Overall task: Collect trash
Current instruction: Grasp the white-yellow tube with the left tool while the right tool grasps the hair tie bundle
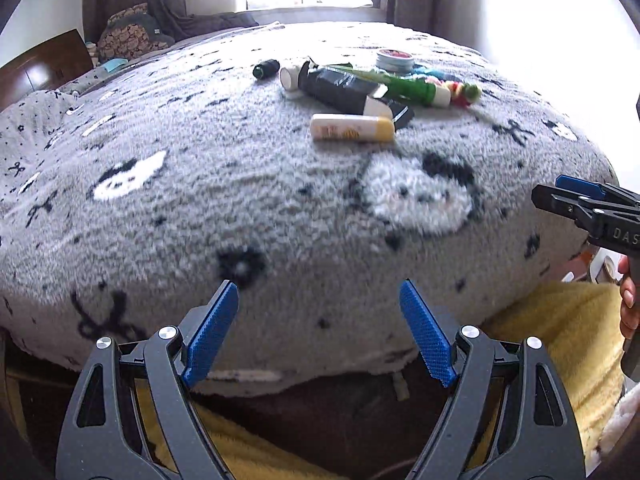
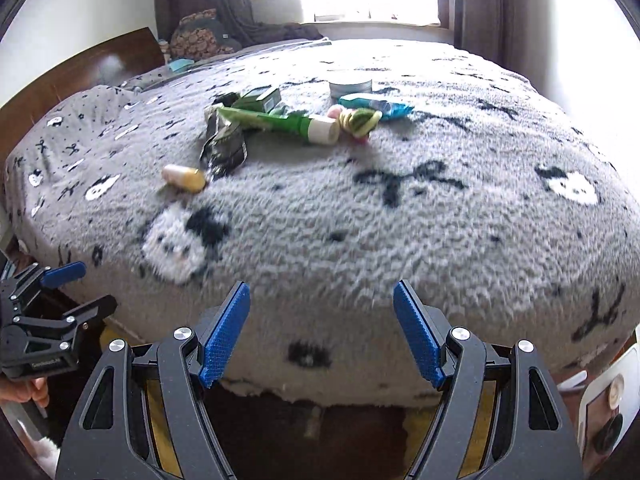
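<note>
My left gripper (image 1: 320, 292) has its fingers (image 1: 218, 320) spread wide, nothing between them, hovering at the near edge of the bed (image 1: 200, 208). My right gripper (image 2: 322, 294) is the same: fingers (image 2: 416, 328) apart and empty, over the same near edge.

All the trash sits ahead and above in both views, well apart from either gripper, in a loose pile mid-bed. Nearest piece is the white-and-yellow tube (image 1: 352, 128), upper centre-right in the left view, long axis running left-right across the frame. In the right view it lies upper left, cap end toward me. Just behind it is the dark wrapper (image 1: 340, 90), then the green tube (image 1: 404, 88), also lying crosswise, and the round tin (image 1: 394, 60) farthest back.

Judgement: the left gripper is more squarely lined up on the yellow tube; both are held low and level, pointing forward, and need a long reach.
</note>
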`<state>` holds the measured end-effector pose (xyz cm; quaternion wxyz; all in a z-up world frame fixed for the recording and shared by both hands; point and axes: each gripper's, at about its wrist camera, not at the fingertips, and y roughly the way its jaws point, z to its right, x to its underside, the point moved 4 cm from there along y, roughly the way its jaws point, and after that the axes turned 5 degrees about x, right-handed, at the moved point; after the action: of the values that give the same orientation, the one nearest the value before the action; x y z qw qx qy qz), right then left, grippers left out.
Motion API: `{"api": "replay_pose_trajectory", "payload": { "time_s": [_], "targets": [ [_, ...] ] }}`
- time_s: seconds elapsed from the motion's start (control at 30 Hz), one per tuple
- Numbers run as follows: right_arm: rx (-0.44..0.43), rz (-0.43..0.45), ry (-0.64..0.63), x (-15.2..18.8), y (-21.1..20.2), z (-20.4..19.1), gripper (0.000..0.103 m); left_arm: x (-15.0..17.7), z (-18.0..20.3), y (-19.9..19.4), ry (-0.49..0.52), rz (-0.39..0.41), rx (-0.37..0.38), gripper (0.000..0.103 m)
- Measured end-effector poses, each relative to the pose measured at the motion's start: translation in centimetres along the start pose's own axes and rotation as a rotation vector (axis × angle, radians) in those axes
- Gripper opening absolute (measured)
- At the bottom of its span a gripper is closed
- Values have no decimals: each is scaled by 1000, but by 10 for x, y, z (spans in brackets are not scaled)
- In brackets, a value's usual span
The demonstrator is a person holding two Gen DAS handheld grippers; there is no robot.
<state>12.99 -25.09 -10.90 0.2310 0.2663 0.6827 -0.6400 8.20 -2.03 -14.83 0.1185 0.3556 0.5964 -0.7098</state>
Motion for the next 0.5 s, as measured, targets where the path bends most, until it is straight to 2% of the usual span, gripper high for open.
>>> {"api": "replay_pose_trajectory", "payload": {
  "time_s": [0.3,0.4,0.5],
  "targets": [
    [42,21,34,-45,31,14,75,-50,9,32,11,8,48,79],
    [55,32,41,-59,38,19,75,-67,12,41,-11,26,72,87],
    [64,38,42,-73,46,24,75,-82,14,51,-9,28,69,87]
  ]
}}
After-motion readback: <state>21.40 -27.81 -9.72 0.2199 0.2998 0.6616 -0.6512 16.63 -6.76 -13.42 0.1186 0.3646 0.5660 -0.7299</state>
